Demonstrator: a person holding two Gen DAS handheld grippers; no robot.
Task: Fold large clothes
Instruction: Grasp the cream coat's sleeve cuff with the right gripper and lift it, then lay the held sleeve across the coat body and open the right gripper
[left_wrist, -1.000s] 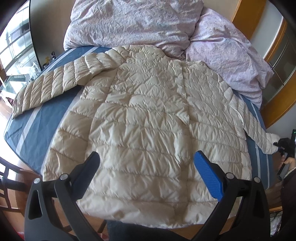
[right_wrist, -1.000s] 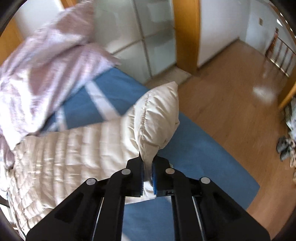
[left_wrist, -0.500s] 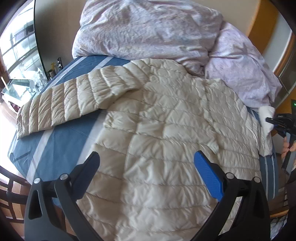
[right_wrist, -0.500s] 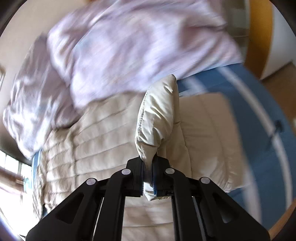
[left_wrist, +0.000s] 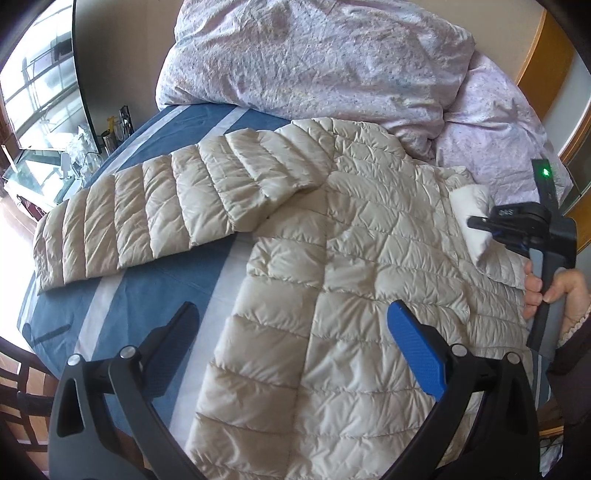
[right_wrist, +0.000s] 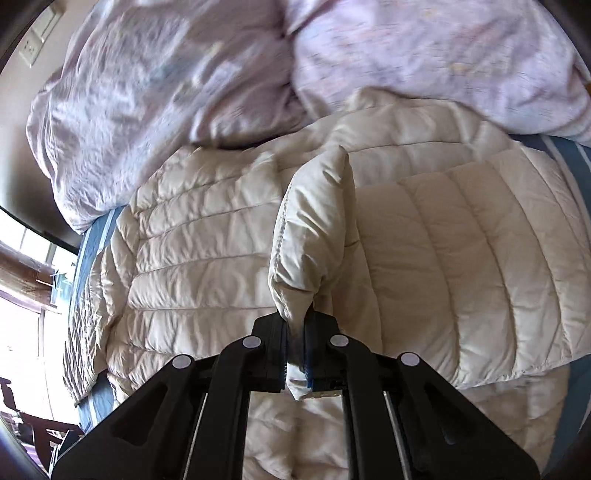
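Observation:
A cream quilted down jacket (left_wrist: 354, 266) lies spread on the blue bed, one sleeve (left_wrist: 147, 218) stretched out to the left. My left gripper (left_wrist: 295, 339) hangs open above the jacket's lower body, nothing between its fingers. My right gripper (right_wrist: 295, 332) is shut on the cuff (right_wrist: 310, 229) of the other sleeve, which stands up from the jaws over the jacket's body (right_wrist: 207, 258). The left wrist view shows that gripper (left_wrist: 491, 225) at the right, held by a hand (left_wrist: 554, 291), with the white cuff (left_wrist: 472, 214) folded in over the jacket.
A crumpled lilac duvet (left_wrist: 332, 62) is heaped at the head of the bed. The blue sheet with pale stripes (left_wrist: 122, 295) shows at the left. A dark chair (left_wrist: 22, 398) stands at the bed's lower left; a glass table with small items (left_wrist: 74, 155) is beyond.
My right gripper has swung the sleeve cuff from off the bed's side in over the jacket's body. My left gripper has shifted toward the jacket's left side, bringing the outstretched sleeve nearer.

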